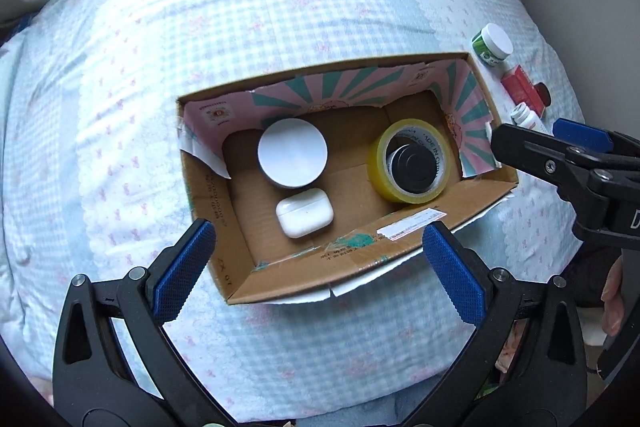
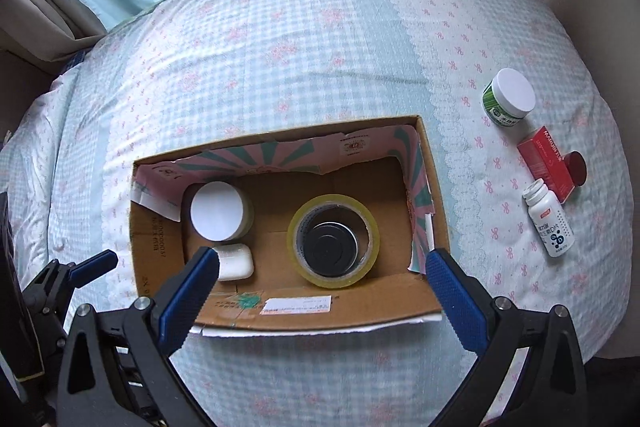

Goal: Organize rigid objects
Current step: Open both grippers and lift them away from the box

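Note:
An open cardboard box (image 1: 224,211) (image 2: 160,247) lies on the bed. Inside it are a white round jar (image 1: 292,151) (image 2: 217,211), a white earbud case (image 1: 305,211) (image 2: 237,261) and a yellow tape roll (image 1: 412,163) (image 2: 333,241) with a black round tin (image 2: 330,247) standing in its hole. My left gripper (image 1: 318,273) hangs open above the box's near wall, with nothing between its blue pads. My right gripper (image 2: 322,297) is also open and empty over the near wall. Each gripper shows at the edge of the other's view.
On the checked bedspread (image 2: 280,67) to the right of the box lie a green jar with a white lid (image 2: 510,99) (image 1: 493,45), a red carton (image 2: 546,163) (image 1: 520,89) and a white pill bottle (image 2: 549,221). Curtains and a wall border the bed.

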Motion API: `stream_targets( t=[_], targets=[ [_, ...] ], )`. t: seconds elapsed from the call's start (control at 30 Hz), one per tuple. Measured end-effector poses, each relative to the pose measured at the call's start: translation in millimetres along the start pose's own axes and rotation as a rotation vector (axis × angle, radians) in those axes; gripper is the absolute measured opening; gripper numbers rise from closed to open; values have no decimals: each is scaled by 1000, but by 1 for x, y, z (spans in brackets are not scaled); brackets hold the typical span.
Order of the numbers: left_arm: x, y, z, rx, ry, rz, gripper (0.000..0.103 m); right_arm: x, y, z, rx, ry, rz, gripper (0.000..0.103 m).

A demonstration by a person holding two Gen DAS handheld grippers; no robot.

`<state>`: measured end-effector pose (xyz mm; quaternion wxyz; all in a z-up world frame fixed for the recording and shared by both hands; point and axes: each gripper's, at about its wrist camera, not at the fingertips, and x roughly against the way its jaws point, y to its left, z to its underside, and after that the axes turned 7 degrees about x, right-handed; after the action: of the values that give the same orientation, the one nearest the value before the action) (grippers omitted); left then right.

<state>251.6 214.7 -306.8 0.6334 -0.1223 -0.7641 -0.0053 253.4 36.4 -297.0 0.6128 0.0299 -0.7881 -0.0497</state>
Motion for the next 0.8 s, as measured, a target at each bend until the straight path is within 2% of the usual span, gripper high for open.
stream_targets(
  t=[0.2, 0.43, 0.63, 0.73, 0.8],
  targets=[
    [56, -3, 6, 5, -89, -2, 103, 65, -17, 21, -37, -63, 20, 103],
    [96, -26, 6, 16, -157, -2, 103, 120, -57, 51, -67, -118, 102, 103],
    [113, -70, -2, 26, -221, -16, 103, 146, -107, 67, -31, -145, 159, 103],
    [115, -104, -11, 7, -264, -17, 103, 153, -135, 68, 17, -176, 162, 103],
    [111, -131, -20, -15, -260, -16, 103, 155, -158, 66, 36, -177, 172, 103]
  ],
)
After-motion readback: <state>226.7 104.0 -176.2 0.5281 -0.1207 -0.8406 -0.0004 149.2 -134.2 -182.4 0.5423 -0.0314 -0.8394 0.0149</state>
